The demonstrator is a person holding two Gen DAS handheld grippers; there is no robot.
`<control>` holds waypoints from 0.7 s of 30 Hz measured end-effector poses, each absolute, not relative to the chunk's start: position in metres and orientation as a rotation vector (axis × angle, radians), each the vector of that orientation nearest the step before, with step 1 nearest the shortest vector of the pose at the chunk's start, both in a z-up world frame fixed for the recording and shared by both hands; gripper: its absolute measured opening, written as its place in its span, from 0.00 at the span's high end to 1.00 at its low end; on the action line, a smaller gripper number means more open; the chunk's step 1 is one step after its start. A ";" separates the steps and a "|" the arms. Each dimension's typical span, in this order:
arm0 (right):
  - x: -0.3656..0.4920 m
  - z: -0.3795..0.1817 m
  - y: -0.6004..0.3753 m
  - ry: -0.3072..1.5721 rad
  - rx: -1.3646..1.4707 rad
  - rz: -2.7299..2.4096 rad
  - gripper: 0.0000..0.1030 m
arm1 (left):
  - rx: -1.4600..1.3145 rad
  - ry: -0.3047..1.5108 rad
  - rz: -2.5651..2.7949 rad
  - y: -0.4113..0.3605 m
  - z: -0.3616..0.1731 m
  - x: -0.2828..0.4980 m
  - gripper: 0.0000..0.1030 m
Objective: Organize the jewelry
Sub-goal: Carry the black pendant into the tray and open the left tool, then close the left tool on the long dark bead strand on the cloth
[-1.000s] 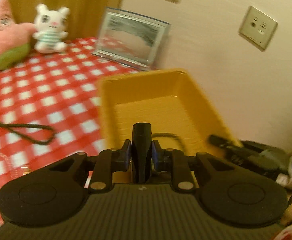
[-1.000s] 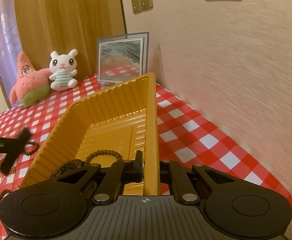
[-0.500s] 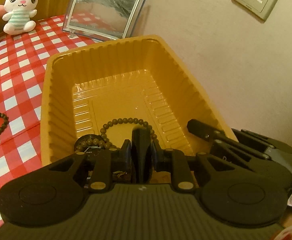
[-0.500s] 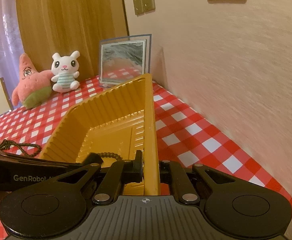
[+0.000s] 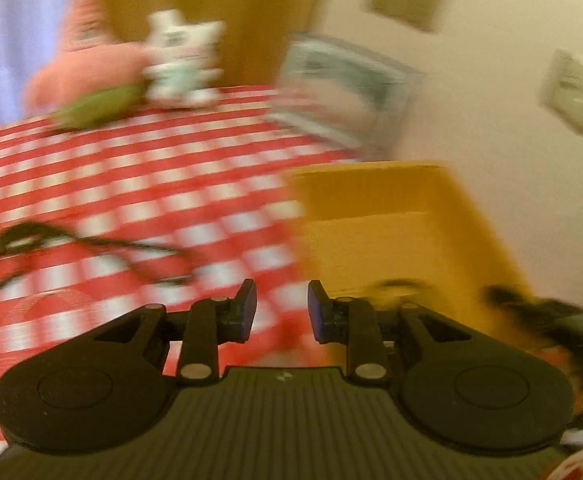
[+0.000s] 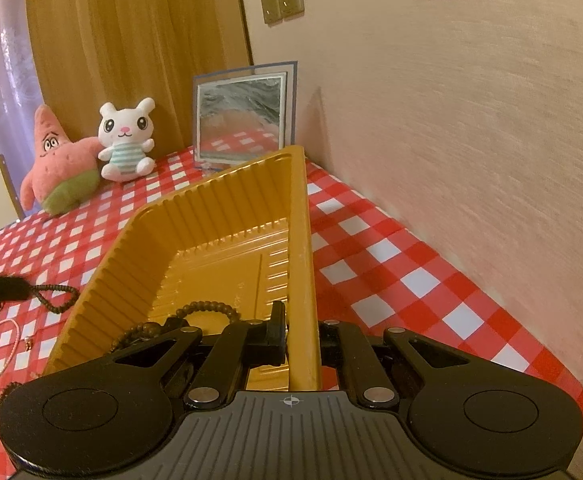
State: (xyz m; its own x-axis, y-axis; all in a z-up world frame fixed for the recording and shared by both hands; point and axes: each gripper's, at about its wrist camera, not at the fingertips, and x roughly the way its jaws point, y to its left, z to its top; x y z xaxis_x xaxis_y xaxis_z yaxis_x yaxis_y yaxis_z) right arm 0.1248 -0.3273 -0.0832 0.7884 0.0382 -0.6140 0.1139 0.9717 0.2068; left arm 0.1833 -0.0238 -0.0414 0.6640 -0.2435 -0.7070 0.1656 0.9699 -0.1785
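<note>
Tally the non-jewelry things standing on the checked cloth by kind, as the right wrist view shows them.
Plush toys: 2 (pink starfish, white bunny)
Framed picture: 1
Yellow tray: 1
Total: 4

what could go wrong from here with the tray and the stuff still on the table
The right hand-held gripper pinches only the yellow tray wall; a tug could tip it and spill the bead bracelet inside. The left hand-held gripper is open, its view blurred, so it may snag or miss the dark bead strand on the tablecloth.
</note>
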 end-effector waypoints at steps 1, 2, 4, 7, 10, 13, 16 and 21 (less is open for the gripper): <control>0.125 -0.083 -0.327 0.663 0.240 -0.042 0.94 | -0.094 0.829 -0.169 -0.004 -0.047 0.187 0.76; 0.126 -0.083 -0.327 0.663 0.241 -0.044 0.94 | -0.092 0.840 -0.117 0.014 -0.050 0.189 0.76; 0.126 -0.084 -0.328 0.663 0.242 -0.045 0.94 | -0.094 0.845 -0.018 0.052 -0.056 0.194 0.76; 0.126 -0.083 -0.328 0.663 0.243 -0.052 0.94 | -0.085 0.847 0.113 0.097 -0.065 0.202 0.71; 0.125 -0.083 -0.327 0.658 0.243 -0.057 0.94 | -0.091 0.830 0.197 0.131 -0.069 0.208 0.63; 0.125 -0.084 -0.326 0.657 0.242 -0.064 0.94 | -0.092 0.818 0.232 0.153 -0.073 0.221 0.61; 0.125 -0.084 -0.325 0.655 0.240 -0.070 0.94 | -0.077 0.812 0.246 0.162 -0.076 0.235 0.61; 0.125 -0.082 -0.323 0.650 0.236 -0.077 0.94 | -0.056 0.825 0.237 0.171 -0.087 0.262 0.60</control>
State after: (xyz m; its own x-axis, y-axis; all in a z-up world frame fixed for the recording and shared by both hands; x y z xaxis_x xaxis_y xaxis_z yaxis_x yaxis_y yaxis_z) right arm 0.1247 -0.3230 -0.0823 0.7942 0.0023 -0.6076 0.1450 0.9704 0.1933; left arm 0.2624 0.1709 -0.0871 0.6541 0.1869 -0.7330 -0.2305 0.9722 0.0423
